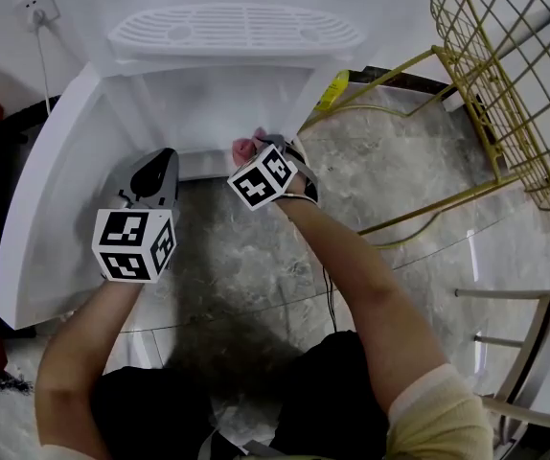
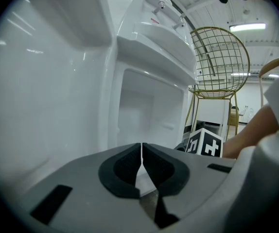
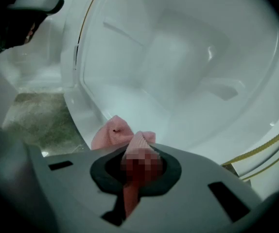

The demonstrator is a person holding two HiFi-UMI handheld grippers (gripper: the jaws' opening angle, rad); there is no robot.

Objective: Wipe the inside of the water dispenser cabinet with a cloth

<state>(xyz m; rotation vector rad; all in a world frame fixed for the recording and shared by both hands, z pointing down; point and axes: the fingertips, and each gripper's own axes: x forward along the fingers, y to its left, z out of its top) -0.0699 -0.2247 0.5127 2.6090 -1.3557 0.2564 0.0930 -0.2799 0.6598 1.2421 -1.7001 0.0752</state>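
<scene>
Both bare forearms reach forward and down toward the water dispenser cabinet (image 1: 219, 103). The right claw (image 1: 259, 148) sits at its mouth, clamped on a bunched pink cloth (image 1: 244, 148), and the left claw (image 1: 164, 155) is held just beside the swung-out white door (image 1: 53, 195), its jaws pressed together on nothing. Only the right gripper view looks into the cabinet's bare white hollow (image 3: 178, 62), with the cloth (image 3: 111, 130) poking past the claw (image 3: 138, 155). The left gripper view alone shows the dispenser's taps (image 2: 162, 7) above the cabinet.
</scene>
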